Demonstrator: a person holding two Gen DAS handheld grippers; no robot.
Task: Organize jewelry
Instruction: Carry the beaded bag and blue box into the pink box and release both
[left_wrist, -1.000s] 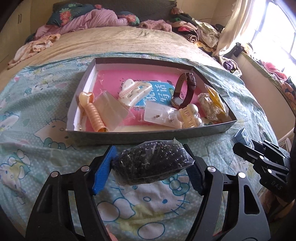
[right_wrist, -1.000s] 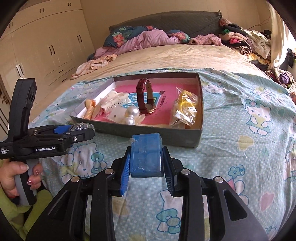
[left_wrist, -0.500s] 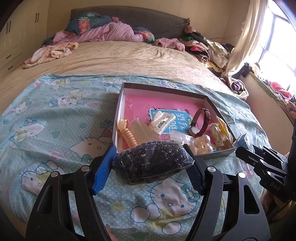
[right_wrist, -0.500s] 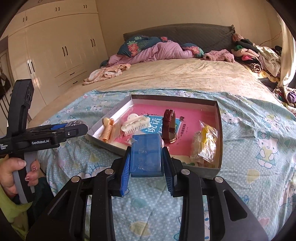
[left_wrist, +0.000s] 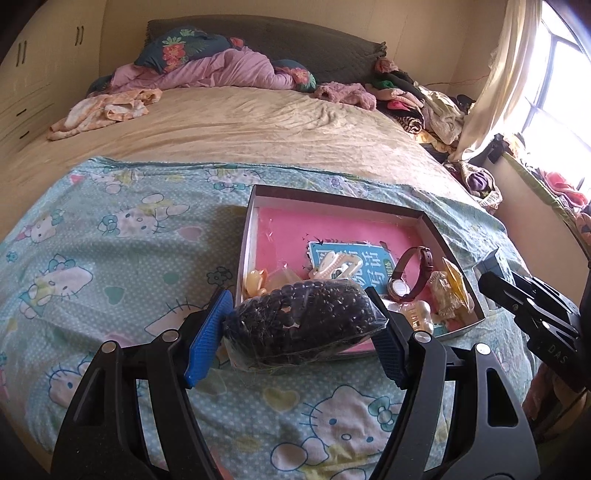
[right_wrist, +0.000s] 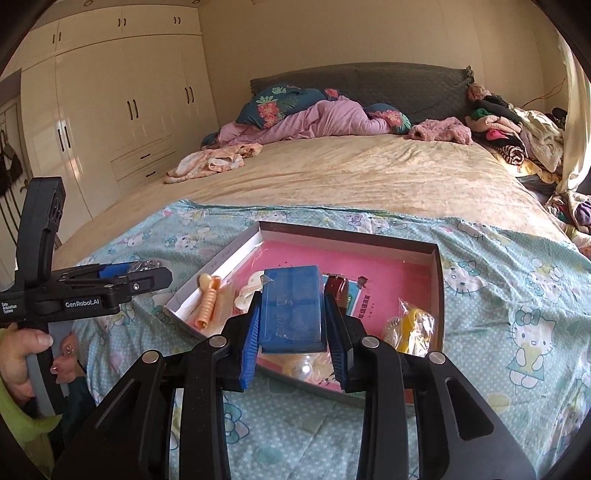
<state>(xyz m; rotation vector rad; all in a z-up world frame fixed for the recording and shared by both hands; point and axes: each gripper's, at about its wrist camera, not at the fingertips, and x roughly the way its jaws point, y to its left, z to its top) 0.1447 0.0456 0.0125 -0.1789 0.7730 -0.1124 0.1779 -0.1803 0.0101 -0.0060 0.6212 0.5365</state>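
My left gripper (left_wrist: 301, 330) is shut on a clear bag of black beads (left_wrist: 303, 325) and holds it above the near edge of a shallow cardboard box (left_wrist: 258, 195) with a pink floor. My right gripper (right_wrist: 293, 336) is shut on a blue plastic case (right_wrist: 291, 308), also held above the box's near side (right_wrist: 437, 258). In the box lie a brown-strap watch (left_wrist: 410, 273), a white hair claw (left_wrist: 338, 266), an orange spiral hair tie (right_wrist: 207, 306), a pearl clip (left_wrist: 417, 314) and a yellow bagged item (right_wrist: 412, 326).
The box sits on a light blue Hello Kitty blanket (left_wrist: 122, 258) over a beige bed (left_wrist: 240, 122). Pillows and a purple quilt (right_wrist: 317, 118) lie at the headboard, clothes (left_wrist: 424, 103) at the far right. White wardrobes (right_wrist: 110, 110) stand left.
Both grippers have lifted up and drawn back from the box, still gripping the bead bag and the blue case. The box now looks smaller and lower in both views.
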